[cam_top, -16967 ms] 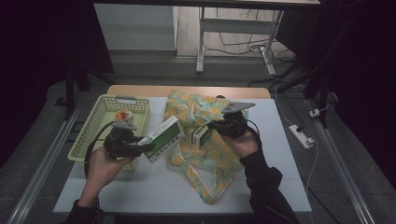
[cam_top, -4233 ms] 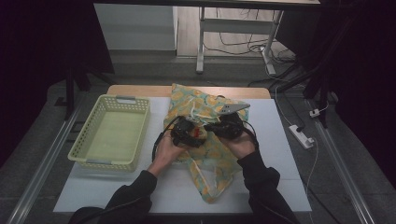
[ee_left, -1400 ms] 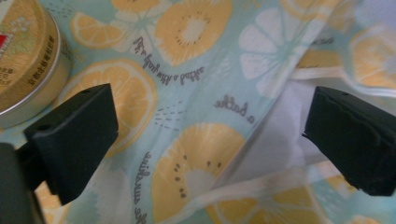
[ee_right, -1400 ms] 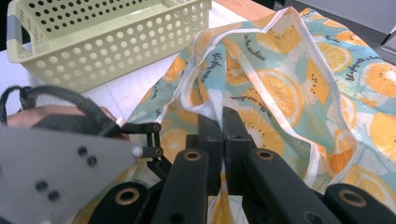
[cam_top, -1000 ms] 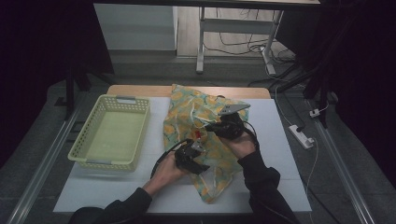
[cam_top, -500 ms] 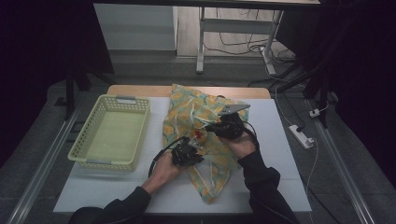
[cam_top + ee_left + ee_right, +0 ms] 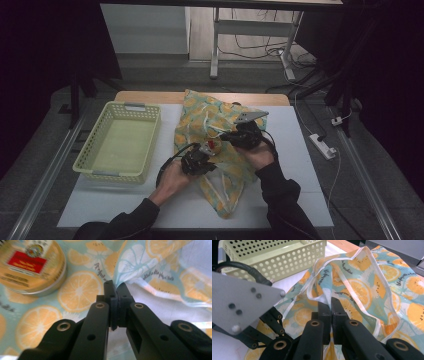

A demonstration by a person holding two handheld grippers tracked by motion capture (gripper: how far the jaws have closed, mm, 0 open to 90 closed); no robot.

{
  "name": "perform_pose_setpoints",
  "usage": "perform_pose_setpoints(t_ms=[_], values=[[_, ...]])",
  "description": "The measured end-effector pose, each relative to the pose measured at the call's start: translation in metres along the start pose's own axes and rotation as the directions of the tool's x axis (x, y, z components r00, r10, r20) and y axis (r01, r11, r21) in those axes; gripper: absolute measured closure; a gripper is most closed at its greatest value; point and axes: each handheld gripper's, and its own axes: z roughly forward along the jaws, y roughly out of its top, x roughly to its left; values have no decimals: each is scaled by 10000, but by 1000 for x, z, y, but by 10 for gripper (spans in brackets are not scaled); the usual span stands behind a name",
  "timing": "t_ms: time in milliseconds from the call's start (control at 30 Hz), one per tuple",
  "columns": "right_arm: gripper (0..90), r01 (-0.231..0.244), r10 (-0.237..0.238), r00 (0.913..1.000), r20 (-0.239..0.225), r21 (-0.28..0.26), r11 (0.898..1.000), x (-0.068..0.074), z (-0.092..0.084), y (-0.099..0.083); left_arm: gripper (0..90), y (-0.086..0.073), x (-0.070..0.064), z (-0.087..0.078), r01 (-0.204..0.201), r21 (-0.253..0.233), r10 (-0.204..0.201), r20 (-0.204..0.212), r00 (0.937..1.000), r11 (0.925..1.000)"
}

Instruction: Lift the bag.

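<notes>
Fingers of the left gripper (image 7: 115,290) have just closed, pinching the edge of one citrus-print bag (image 7: 140,262); right gripper (image 7: 331,305) fingers pinch its white-trimmed rim. The bag lies mid-counter (image 7: 300,150). One round tin (image 7: 30,265), blurred, cut off. One basket (image 7: 120,142).

tin (image 7: 30,263): label blurred, top cut off by edge | basket (image 7: 274,255): cut off at top edge
</notes>
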Motion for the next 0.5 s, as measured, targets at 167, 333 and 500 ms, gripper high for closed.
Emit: perform_pose_setpoints(t_ms=[167,333,500], values=[[892,28,-29,9999,-115,-71,10000,3,-1,3,891,4,1,-11,34,-44,-34,-35,10000,10000],[893,2,-4,9997,-248,-62,10000,5,-1,5,891,8,5,-23,246,-32,-246,203,9995,9997],[894,24,-29,9994,-341,-146,9999,7,-3,9,892,12,8,-33,539,-281,-529,333,9980,9982]])
